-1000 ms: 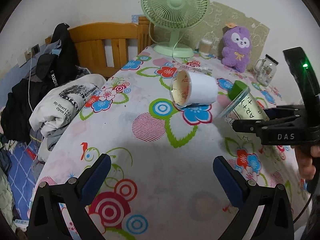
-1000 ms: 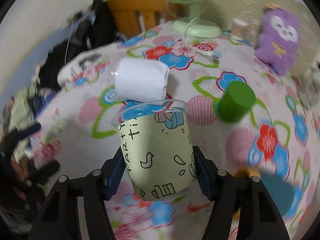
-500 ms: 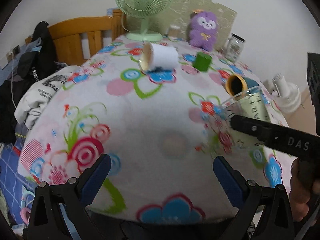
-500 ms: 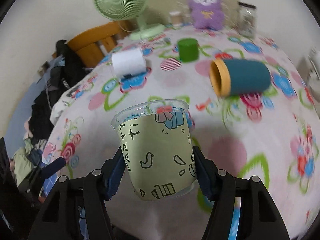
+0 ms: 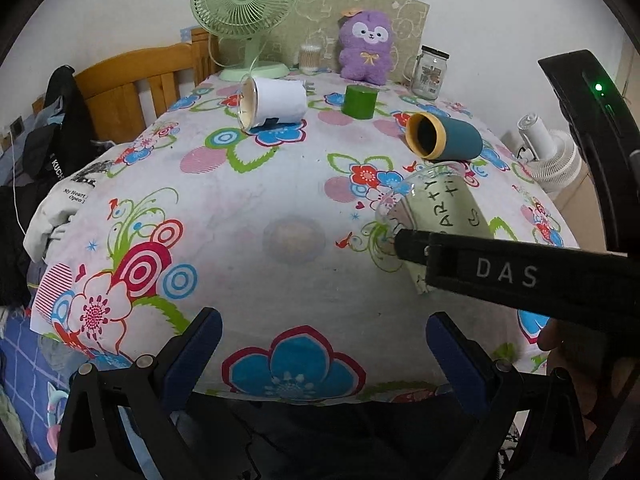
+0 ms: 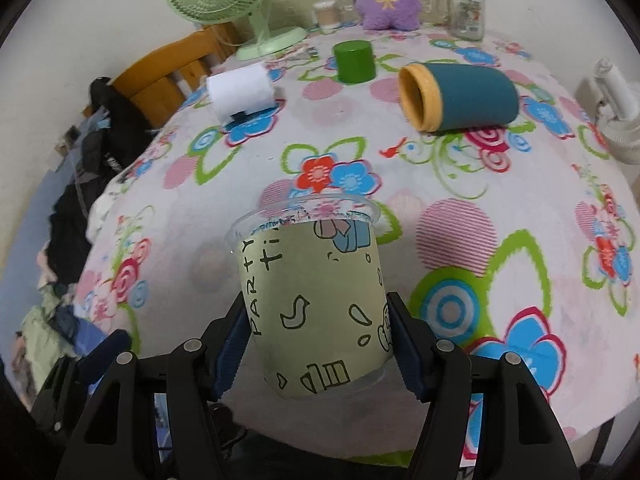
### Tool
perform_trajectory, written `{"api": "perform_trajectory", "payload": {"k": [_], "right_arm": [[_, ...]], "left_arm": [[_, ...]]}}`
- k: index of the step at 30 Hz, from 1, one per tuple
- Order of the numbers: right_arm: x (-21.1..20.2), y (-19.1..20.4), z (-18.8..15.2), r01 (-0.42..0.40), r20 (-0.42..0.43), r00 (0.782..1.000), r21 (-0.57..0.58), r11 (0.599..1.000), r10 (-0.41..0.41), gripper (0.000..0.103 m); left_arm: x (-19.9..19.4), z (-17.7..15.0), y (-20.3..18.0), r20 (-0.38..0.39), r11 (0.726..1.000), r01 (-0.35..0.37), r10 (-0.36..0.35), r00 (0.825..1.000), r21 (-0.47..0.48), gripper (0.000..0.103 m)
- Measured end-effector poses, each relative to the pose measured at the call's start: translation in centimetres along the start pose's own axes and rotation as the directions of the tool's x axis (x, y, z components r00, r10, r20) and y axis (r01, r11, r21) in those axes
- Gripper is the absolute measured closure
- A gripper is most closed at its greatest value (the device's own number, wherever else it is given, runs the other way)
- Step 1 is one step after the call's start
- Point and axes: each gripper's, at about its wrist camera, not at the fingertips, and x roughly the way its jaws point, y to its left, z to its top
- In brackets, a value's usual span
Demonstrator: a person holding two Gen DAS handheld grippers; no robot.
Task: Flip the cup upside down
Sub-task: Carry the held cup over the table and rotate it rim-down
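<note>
**Kid A:** What is closest to us?

**Kid B:** The right gripper [image 6: 320, 344]. Its two blue pads pinch the clear party cup [image 6: 312, 292] from both sides. The cup has a pale green paper with drawings on it. It is up in the air over the near side of the table [image 5: 256, 264], tipped, with its open mouth pointing away from the gripper.

**Kid A:** And the other one?

**Kid B:** The left gripper [image 5: 320, 344] is spread wide. Nothing is between its fingers. It hangs at the near edge of the flowery cloth.

**Kid A:** What is farther out?

**Kid B:** A blue cup with a yellow rim [image 6: 460, 96] lies on its side. Left of it, well apart, a white cup [image 6: 242, 90] lies on its side too. Between them, a bit farther back, a green cup [image 6: 354, 60] stands with its flat bottom up.

**Kid A:** And at the very back?

**Kid B:** A green fan [image 5: 246, 4], a purple plush toy [image 5: 366, 48], and a glass jar [image 5: 430, 72], by the wall.
</note>
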Motion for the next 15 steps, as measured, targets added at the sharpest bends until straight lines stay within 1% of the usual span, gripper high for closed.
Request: {"api": "perform_trajectory", "payload": {"k": [3, 5, 7, 11, 15], "right_arm": [[-0.5, 0.1, 0.0, -0.021, 0.004, 1.0, -0.015, 1.0, 0.021, 0.023], [-1.4, -0.1, 0.1, -0.031, 0.04, 0.999, -0.022, 0.999, 0.032, 0.016], [-2.1, -0.5, 0.2, -0.05, 0.061, 0.997, -0.024, 0.998, 0.052, 0.012], [-3.4, -1.7, 0.3, -0.096, 0.091, 0.991, -0.013, 0.995, 0.097, 0.012], [-5.5, -3.5, 0.0, -0.153, 0.131, 0.98, 0.003, 0.988, 0.152, 0.012]], "left_arm": [[-0.4, 0.0, -0.1, 0.013, 1.0, -0.003, 0.003, 1.0, -0.007, 0.0], [-0.6, 0.1, -0.2, 0.019, 1.0, -0.004, 0.004, 1.0, -0.002, 0.0], [-0.7, 0.2, -0.7, 0.026, 1.0, -0.003, 0.002, 1.0, 0.007, 0.0], [-1.0, 0.3, -1.9, 0.036, 1.0, 0.004, -0.005, 0.999, 0.029, 0.0], [-1.2, 0.6, -3.4, 0.039, 0.999, 0.017, -0.019, 0.999, 0.045, 0.0]]}}
